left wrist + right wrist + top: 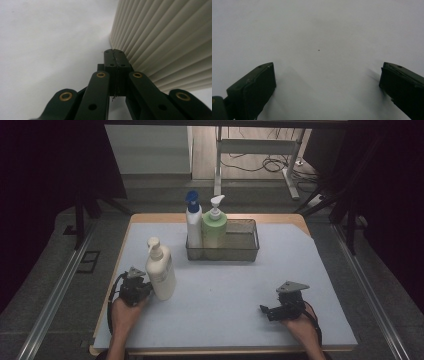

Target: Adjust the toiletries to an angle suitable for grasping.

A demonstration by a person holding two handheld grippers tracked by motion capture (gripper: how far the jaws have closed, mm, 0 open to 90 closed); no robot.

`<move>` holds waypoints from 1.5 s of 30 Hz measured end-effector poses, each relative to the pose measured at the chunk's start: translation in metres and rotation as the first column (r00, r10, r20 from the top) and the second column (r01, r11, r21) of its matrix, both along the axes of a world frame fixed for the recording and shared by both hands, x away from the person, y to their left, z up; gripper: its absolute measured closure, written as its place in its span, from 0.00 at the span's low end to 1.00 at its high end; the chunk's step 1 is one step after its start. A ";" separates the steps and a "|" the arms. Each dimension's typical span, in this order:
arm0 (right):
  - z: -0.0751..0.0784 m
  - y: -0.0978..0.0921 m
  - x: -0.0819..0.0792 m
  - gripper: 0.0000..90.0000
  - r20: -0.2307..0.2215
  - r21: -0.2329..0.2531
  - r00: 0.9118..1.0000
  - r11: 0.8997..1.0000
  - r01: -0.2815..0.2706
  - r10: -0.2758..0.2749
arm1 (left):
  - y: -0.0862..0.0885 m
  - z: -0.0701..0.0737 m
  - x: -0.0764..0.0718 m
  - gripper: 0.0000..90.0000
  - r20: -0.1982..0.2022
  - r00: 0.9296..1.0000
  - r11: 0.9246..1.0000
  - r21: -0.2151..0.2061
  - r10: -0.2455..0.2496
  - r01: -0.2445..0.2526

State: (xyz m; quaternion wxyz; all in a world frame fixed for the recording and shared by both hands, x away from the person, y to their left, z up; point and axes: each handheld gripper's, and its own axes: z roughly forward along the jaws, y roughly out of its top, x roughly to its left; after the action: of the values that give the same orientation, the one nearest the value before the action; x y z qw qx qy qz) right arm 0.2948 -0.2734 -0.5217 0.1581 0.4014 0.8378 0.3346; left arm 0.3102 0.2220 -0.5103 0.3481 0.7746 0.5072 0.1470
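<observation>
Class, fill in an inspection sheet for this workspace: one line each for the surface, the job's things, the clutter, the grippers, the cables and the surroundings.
Surface: pale blue mat on a wooden table, flat and clean.
Job's things: cream pump bottle upright on the mat, outside the basket; its ribbed side is close to the left gripper. Mesh basket at the back holds a white bottle with a blue cap and a green pump bottle, both upright.
Clutter: nothing seen.
Grippers: left gripper shut, beside the cream bottle, not around it; right gripper open over bare mat.
Cables: black cable trails from the left gripper; loose cables on the floor behind.
Surroundings: metal frame legs beyond the table; dark at the sides.
</observation>
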 end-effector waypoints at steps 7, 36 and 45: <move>0.000 0.000 0.000 0.00 -0.003 -0.002 1.000 1.000 0.001 -0.001 | -0.008 -0.001 -0.001 0.99 -0.003 1.000 1.000 0.000 -0.012 0.012; 0.000 0.000 0.000 0.00 0.005 0.000 1.000 1.000 0.001 -0.001 | -0.043 -0.002 -0.010 0.99 -0.012 0.994 0.994 0.017 -0.109 0.109; -0.001 0.000 0.000 0.00 0.005 0.001 1.000 1.000 0.001 -0.001 | -0.058 -0.002 -0.011 0.99 -0.016 0.986 0.986 0.036 -0.164 0.164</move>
State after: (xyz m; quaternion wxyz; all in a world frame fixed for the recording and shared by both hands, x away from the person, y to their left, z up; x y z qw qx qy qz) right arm 0.2946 -0.2732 -0.5222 0.1600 0.4010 0.8370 0.3361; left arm 0.2996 0.1643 -0.5124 0.3412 0.8210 0.4412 0.1220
